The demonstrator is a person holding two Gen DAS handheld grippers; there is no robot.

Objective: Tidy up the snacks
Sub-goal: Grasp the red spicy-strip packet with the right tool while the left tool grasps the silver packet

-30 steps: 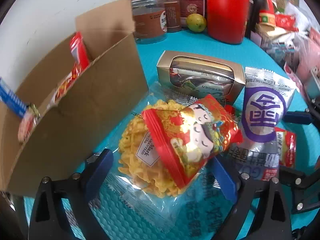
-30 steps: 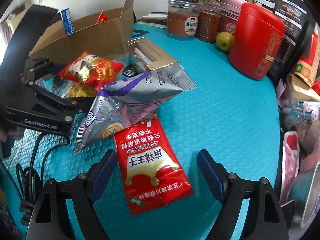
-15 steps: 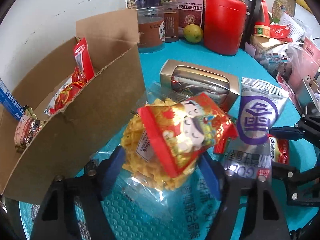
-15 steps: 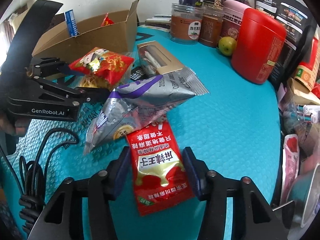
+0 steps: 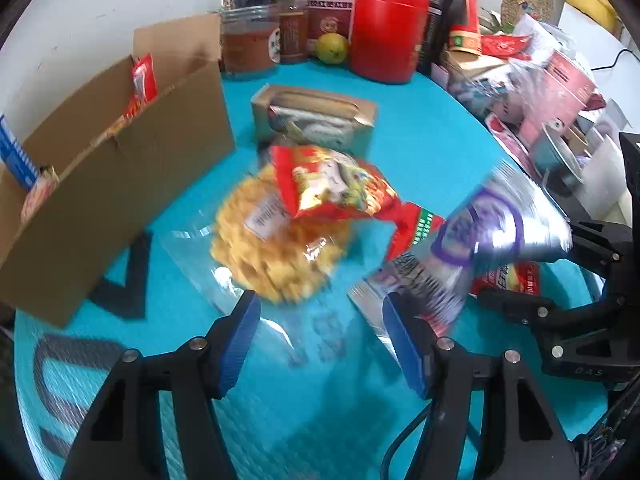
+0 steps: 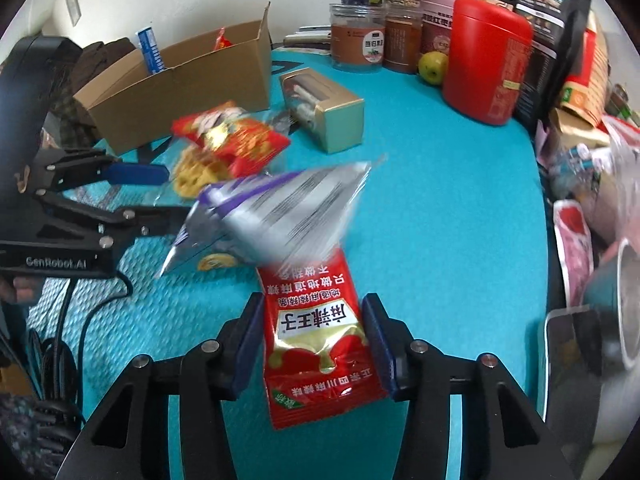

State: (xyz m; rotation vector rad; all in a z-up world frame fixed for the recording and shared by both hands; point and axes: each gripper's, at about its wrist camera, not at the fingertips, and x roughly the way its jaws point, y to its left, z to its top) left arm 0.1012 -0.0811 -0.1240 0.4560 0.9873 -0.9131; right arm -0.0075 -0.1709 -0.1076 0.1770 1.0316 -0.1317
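Now the right gripper (image 6: 310,340) has its jaws clamped on the flat red foil sachet (image 6: 318,340), lying on the teal counter (image 6: 440,208). Left gripper (image 5: 320,340) jaws, just narrowing, stand apart, empty. Lift it clear of the silver-purple crinkly bag (image 6: 280,216) overlapping its top.

Teal mat (image 6: 440,200), cardboard box (image 6: 192,80), gold box (image 6: 336,116), red tin (image 6: 484,60), snack pkts.

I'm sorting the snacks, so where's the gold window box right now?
The gold window box sits on the teal mat, just right of the cardboard box, behind the red cartoon snack bag, in both wrist views.
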